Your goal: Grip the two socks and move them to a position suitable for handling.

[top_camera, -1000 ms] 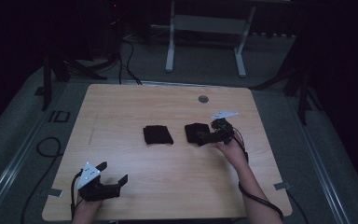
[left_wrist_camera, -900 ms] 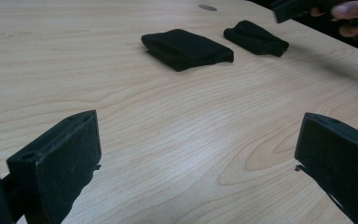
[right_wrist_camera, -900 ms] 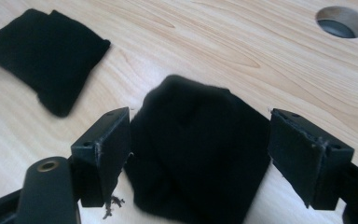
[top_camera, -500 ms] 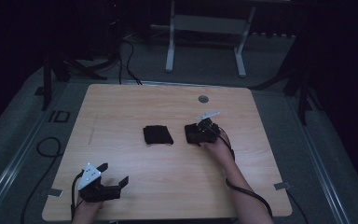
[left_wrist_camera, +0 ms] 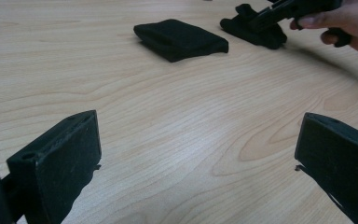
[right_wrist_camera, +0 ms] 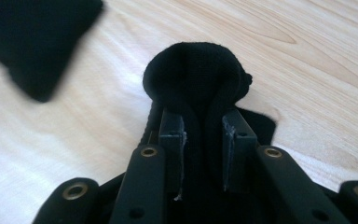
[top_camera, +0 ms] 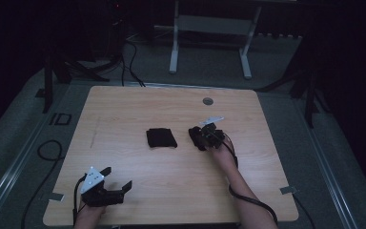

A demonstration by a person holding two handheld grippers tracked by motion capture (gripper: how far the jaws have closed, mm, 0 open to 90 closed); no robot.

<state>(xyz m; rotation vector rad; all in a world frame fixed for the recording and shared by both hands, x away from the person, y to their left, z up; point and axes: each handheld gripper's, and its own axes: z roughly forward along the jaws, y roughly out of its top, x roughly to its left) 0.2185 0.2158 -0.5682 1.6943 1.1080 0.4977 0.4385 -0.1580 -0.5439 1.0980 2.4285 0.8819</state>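
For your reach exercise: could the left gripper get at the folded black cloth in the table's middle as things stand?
Probably yes: the left gripper is open, and bare table lies between it and the folded black cloth.

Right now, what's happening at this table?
A person works at a wooden table with a gripper in each hand. The right gripper has just been closing its jaws and now pinches a bunched black cloth right of the table's middle. A second black cloth, folded flat, lies beside it, untouched. The left gripper rests near the front left corner, jaws wide open with nothing between them.
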